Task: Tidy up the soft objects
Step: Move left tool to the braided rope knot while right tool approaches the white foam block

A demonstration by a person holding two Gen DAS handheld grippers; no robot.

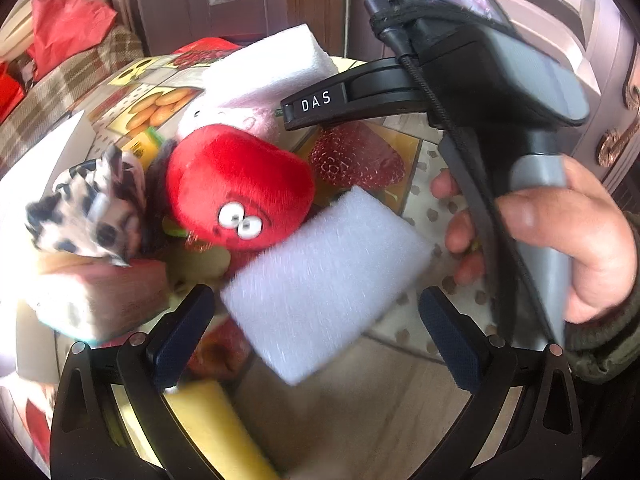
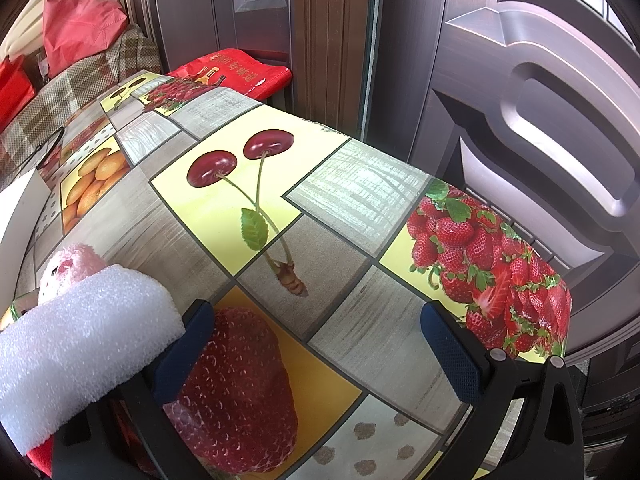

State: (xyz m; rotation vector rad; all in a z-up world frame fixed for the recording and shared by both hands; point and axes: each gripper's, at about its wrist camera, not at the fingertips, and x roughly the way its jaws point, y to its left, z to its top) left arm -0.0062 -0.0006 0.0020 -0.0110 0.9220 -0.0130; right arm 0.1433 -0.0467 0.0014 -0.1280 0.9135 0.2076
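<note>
In the left wrist view my left gripper (image 1: pixel 316 336) is open, its fingers either side of a white foam block (image 1: pixel 320 284) lying on the fruit-print table. Behind it sit a red plush toy with googly eyes (image 1: pixel 236 188), a pink plush (image 1: pixel 232 116), a second white foam block (image 1: pixel 272 68), a black-and-white spotted cloth (image 1: pixel 84 212) and a yellow sponge (image 1: pixel 216 428). The right gripper's body (image 1: pixel 500 92) hangs at the right, held by a hand. In the right wrist view my right gripper (image 2: pixel 316 344) is open and empty above the table, with the foam block (image 2: pixel 84 340) and pink plush (image 2: pixel 72 264) at its left.
A small cardboard box (image 1: pixel 108 296) lies at the left under the spotted cloth. A dark brown door (image 2: pixel 520 100) stands beyond the table's far edge (image 2: pixel 360 136). A red bag (image 2: pixel 236 72) and a plaid-covered seat (image 2: pixel 80 80) stand at the back left.
</note>
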